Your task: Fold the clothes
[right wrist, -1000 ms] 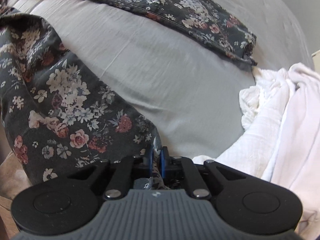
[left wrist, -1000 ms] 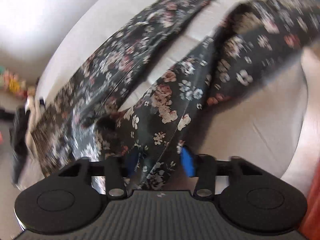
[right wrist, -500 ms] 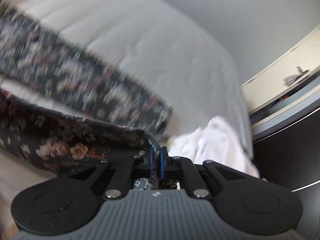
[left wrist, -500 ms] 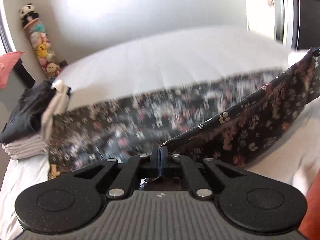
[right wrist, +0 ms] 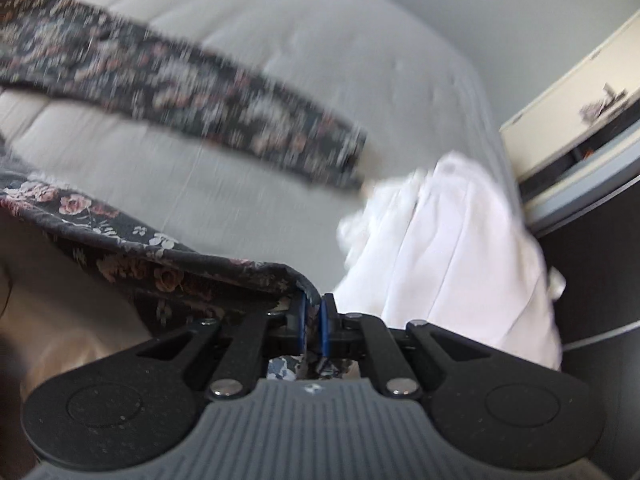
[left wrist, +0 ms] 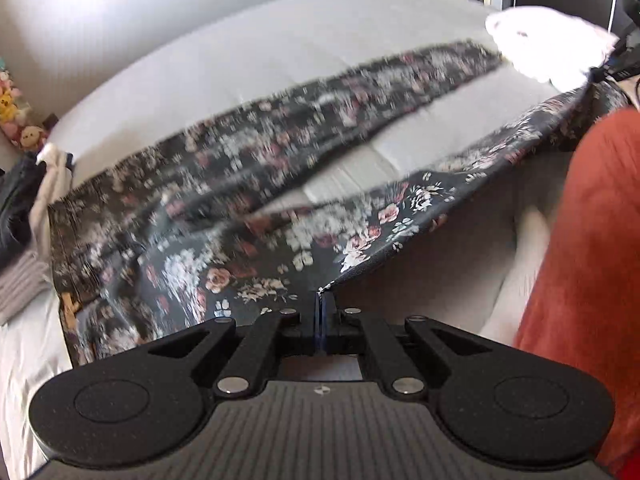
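Dark floral trousers point(left wrist: 248, 184) lie across a pale bed point(left wrist: 240, 60), one leg stretched flat toward the back. The near leg is lifted and pulled taut between both grippers. My left gripper point(left wrist: 320, 300) is shut on its edge, the fabric pinched between the blue pads. My right gripper point(right wrist: 312, 308) is shut on the other end of the floral trousers point(right wrist: 168, 276), cloth bunched between its blue fingers. In the left wrist view the right gripper point(left wrist: 600, 74) shows far right, holding the taut hem.
White clothing point(right wrist: 452, 260) is heaped at the bed's right end, beside a dark cabinet point(right wrist: 592, 280). Folded clothes point(left wrist: 20, 240) are stacked at the left end, soft toys point(left wrist: 16, 120) behind them. A person's rust-red sleeve point(left wrist: 592, 280) fills the right of the left wrist view.
The left gripper closed on the trouser edge and rose. Both grippers lifted, drawing the near leg taut above the bed; the right one kept its grip.
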Tool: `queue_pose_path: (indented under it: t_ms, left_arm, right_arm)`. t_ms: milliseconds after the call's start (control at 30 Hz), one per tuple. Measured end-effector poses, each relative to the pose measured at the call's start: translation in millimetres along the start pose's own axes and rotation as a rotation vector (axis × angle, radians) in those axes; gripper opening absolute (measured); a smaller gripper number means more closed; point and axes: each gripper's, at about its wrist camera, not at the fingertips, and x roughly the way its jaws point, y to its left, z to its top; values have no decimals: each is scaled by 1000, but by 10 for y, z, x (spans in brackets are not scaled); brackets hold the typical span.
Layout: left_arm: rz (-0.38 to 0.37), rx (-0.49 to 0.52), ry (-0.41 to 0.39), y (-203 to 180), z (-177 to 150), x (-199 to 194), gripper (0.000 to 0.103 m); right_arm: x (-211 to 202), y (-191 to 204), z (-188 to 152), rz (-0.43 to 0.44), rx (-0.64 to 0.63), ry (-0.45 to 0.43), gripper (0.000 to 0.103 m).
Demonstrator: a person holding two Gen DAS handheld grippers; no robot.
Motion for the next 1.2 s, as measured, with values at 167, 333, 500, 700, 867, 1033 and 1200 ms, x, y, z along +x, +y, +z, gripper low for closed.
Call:
queue_pose_path:
  t_ms: [167,333,500,700,867,1033,1200]
  left_arm:
    - [-6,-39,54,23,-70,46,1]
    - [-7,-36,78,23,-98,50,3]
    - [-20,-59,76,29,-99,13,10]
    - [-61,-87,48,34,-55,-122,23]
    - [-59,-87,11,-5,21,-272,32]
    - [-68,-79,-18,6,84,-434,35]
    - [-33,-98,-69,-6,152,-522,39]
  right_arm:
    - [61,105,-481,141,4,102,9]
    - [25,149,-646,239,-25,177,13]
    - [-107,89,-640,283,-37,161,36]
    - [-282,-210,-581,331,96,58,44]
    - [-347,-337,-592,391,258,-30,46]
    - [-434,-483,-581,457,373,-155,53]
    - [-288,-614,-561,325,498,-82,55]
